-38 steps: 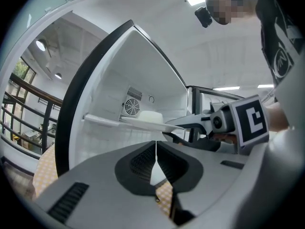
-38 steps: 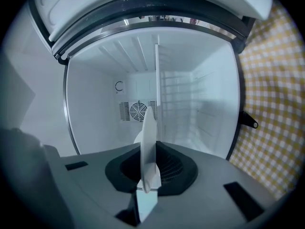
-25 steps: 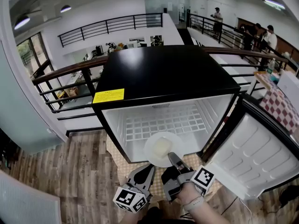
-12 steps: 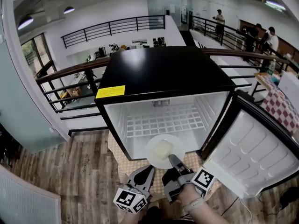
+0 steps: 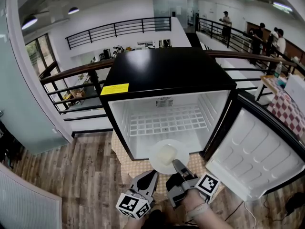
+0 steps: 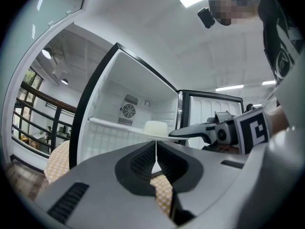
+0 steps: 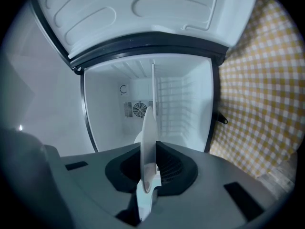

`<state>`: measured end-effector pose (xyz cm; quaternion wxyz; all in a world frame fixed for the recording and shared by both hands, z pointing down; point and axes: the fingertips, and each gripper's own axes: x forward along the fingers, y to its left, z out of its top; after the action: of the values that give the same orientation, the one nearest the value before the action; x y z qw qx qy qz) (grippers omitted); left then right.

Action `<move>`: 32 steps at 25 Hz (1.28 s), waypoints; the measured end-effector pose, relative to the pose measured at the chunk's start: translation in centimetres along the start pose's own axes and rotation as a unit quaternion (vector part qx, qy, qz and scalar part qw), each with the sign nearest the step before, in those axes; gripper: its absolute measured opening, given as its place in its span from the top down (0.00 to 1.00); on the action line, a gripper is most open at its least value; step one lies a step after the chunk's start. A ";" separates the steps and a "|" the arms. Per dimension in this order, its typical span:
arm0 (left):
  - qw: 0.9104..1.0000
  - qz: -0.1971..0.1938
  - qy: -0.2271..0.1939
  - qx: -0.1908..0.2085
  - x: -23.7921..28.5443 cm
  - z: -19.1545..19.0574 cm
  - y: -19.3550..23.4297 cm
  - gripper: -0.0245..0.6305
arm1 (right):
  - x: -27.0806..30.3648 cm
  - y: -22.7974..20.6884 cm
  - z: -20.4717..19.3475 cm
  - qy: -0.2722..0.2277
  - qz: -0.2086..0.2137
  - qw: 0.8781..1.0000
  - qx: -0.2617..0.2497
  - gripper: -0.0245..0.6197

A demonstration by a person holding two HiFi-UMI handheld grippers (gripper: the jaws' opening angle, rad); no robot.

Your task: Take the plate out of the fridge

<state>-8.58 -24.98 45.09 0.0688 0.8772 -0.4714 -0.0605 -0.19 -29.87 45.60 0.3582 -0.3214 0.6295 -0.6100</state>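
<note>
A white plate with a pale block of food on it hangs level just in front of the open black fridge, over its front edge. My right gripper is shut on the plate's near rim. In the right gripper view the plate stands edge-on between the jaws of the right gripper. My left gripper sits a little left of and below the plate, shut and empty. The left gripper view shows the left gripper, the plate edge-on and the right gripper.
The fridge door swings out to the right. Inside is a white wire shelf. A yellow checked mat lies under the fridge on the wood floor. Black railings run behind, and people stand far back on the right.
The right gripper has drawn the plate a little farther out of the fridge, toward me. The left gripper has moved back alongside it.
</note>
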 end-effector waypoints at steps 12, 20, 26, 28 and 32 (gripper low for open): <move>1.000 0.003 -0.003 0.005 -1.2 0.0 -2.2 0.94 | -2.6 -0.1 0.1 -0.004 0.003 1.000 0.003 0.88; 1.000 0.005 -0.005 0.008 -1.9 0.1 -3.9 0.94 | -4.2 0.0 0.1 0.001 0.002 1.000 0.004 0.88; 1.000 0.010 -0.011 0.012 -2.9 0.1 -5.2 0.94 | -5.8 0.2 -0.1 0.006 0.003 1.000 0.001 0.88; 1.000 0.011 -0.012 0.011 -3.3 0.0 -5.6 0.94 | -6.3 0.2 -0.3 0.008 0.004 1.000 0.002 0.88; 1.000 0.017 -0.015 0.007 -4.2 -0.2 -6.4 0.94 | -7.6 0.2 -0.6 0.011 0.005 1.000 0.002 0.88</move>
<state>-5.67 -17.96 44.31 0.0563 0.8685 -0.4876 -0.0690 3.37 -23.15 45.84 0.3547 -0.3109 0.6335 -0.6134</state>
